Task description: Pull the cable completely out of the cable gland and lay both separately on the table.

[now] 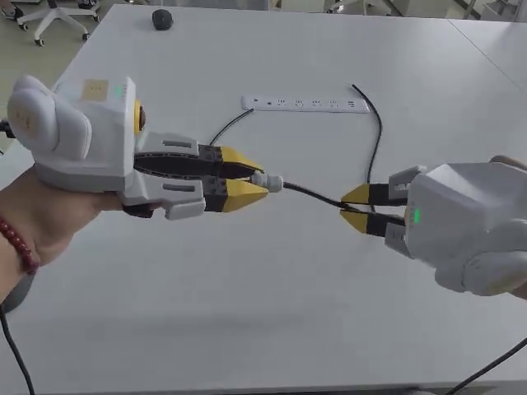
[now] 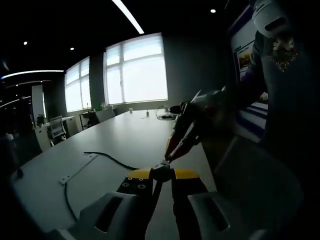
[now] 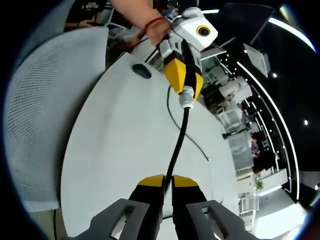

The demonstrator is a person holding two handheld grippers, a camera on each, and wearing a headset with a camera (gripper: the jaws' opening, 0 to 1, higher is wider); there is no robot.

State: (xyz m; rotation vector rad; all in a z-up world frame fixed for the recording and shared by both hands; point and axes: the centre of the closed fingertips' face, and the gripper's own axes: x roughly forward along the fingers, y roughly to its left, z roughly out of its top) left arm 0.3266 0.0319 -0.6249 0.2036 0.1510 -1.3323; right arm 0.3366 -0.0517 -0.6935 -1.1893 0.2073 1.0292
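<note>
Closest in the head view, the left gripper [image 1: 251, 179] clamps the white gland [image 1: 268, 181] while the right gripper [image 1: 350, 206] pinches the black cable [image 1: 313, 194] above the middle of the table [image 1: 247, 288]; each gripper view shows the same grips, so the pull-out looks underway, needing the grippers drawn apart.

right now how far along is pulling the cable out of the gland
Done: both parts are gripped above the table. In hand: the left gripper is shut on the cable gland, the right gripper on the cable, stretched straight between them. Left: the cable is not yet out of the gland; pull it free, then lay each apart on the table.
</note>
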